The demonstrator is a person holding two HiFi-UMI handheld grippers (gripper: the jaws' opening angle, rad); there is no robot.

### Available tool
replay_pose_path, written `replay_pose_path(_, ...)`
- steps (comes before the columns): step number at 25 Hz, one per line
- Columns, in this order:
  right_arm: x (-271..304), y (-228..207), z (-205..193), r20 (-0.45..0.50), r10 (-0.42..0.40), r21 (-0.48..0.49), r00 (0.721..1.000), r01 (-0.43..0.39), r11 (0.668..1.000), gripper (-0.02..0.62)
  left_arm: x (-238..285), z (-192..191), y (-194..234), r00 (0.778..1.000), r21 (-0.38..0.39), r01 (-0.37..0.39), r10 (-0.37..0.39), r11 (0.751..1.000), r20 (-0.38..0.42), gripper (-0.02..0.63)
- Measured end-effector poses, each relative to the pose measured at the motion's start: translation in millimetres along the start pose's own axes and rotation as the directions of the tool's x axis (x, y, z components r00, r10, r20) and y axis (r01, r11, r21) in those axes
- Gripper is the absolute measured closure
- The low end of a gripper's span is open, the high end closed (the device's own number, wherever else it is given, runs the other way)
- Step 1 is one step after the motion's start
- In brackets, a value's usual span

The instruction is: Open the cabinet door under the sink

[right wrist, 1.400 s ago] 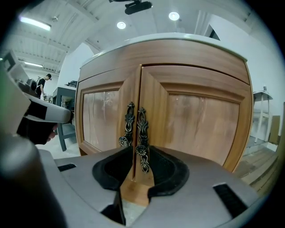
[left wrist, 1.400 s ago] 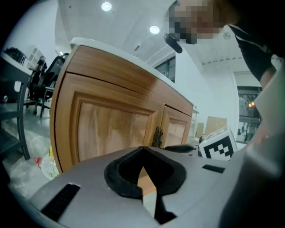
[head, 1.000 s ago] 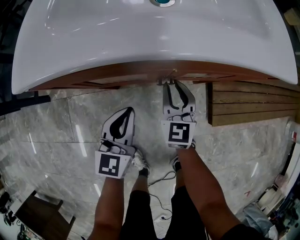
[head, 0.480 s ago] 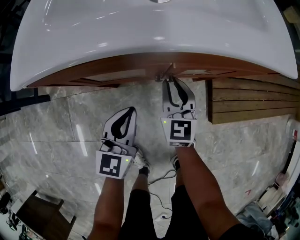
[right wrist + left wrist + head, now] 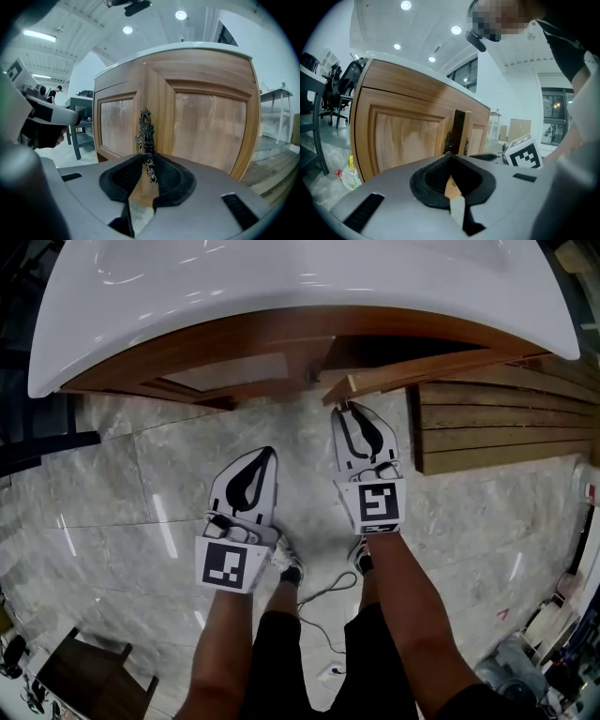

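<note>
- White sink [image 5: 281,287] across the top of the head view, its far side cut off by the frame edge.
- Grey marble floor [image 5: 112,493] below, with slatted wooden decking [image 5: 487,437] at the right.
- Wooden cabinet [image 5: 187,352] under the sink, mostly hidden from the head view by the basin's overhang; panelled front plain in both gripper views.
- Right cabinet door [image 5: 412,371] swung ajar, free edge standing out from the cabinet front, a dark gap behind it; left cabinet door [image 5: 234,371] flush and closed.
- Right forearm [image 5: 412,615] stretched forward towards the ajar door; left forearm [image 5: 220,643] held shorter, well back from the cabinet.
- Right gripper [image 5: 343,410] pointing nearly level at the door's free edge, jaws clenched on the ornate door handle [image 5: 146,145], pads pressing its lower half from both sides.
- Left gripper [image 5: 265,453] hanging over bare floor, apart from the cabinet, tips pressed together with nothing between them.
- Handle itself too small to make out in the head view, lost at the door edge by the right gripper's tips.
- Thin cable [image 5: 323,596] trailing on the floor between the shoes, partly hidden by the legs.
</note>
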State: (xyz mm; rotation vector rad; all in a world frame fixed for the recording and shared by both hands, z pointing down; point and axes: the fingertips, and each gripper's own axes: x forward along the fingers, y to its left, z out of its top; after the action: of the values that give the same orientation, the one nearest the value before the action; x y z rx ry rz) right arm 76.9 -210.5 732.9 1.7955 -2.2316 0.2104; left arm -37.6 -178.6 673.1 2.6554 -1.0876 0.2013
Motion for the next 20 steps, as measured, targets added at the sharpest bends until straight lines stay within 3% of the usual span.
replay_pose_path(5, -30, 1, -11, -0.027, 0.04, 0.024, 0.999, -0.039, 0.999, 0.505, -13, -2, -14, 1.0, 0.03, 0.012, -0.011, 0.999, -0.012, 0.6)
replay_pose_path(12, -65, 1, -18, -0.004, 0.149, -0.032, 0.989, -0.149, 0.988, 0.505, -24, -14, -35, 0.999, -0.004, -0.037, 0.037, 0.999, -0.008, 0.601)
replay_pose_path(20, -102, -7, -28, 0.007, 0.279, -0.093, 0.96, -0.278, 0.956, 0.505, -19, -30, -83, 0.999, 0.017, -0.041, 0.041, 0.999, -0.035, 0.601)
